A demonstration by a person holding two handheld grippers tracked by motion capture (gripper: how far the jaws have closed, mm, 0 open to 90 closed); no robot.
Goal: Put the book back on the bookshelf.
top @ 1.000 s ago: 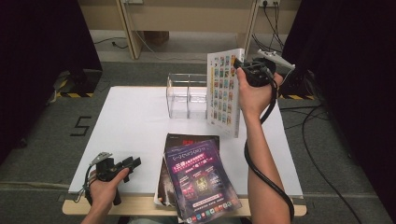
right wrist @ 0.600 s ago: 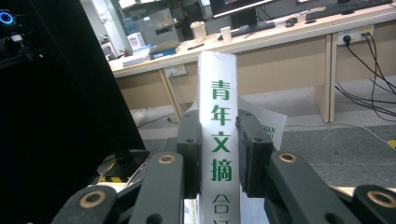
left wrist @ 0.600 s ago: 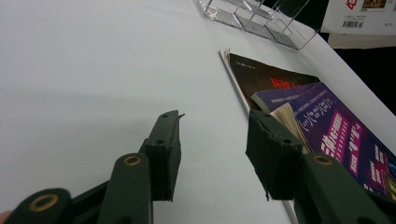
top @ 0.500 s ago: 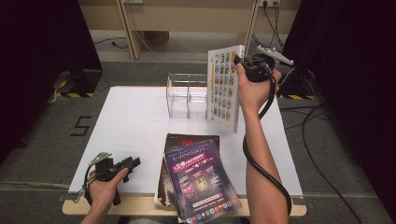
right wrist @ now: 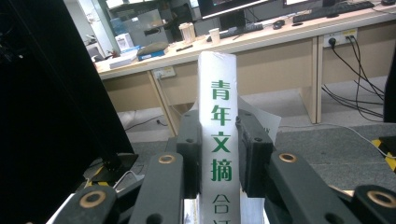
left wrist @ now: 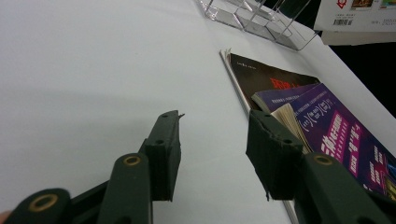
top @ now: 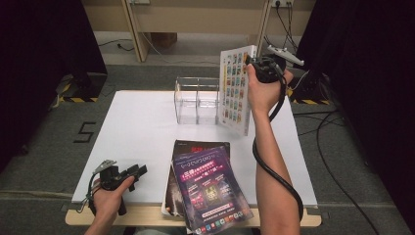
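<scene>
A white desk (top: pixel 137 132) with a pale wooden front edge stands on grey carpet. Toward its far edge, near the middle, sits a clear plastic rack (top: pixel 196 100) with upright dividers, standing directly on the white top. At the near edge, right of centre, lies a small stack of magazines: a dark-covered magazine (top: pixel 193 149) flat on the desk, and a purple magazine (top: pixel 210 188) on top of it, turned slightly askew so its near corner overhangs the desk's front edge. The left claw (top: pixel 139 172) rests low at the near left corner, jaws apart, with bare white surface between them
</scene>
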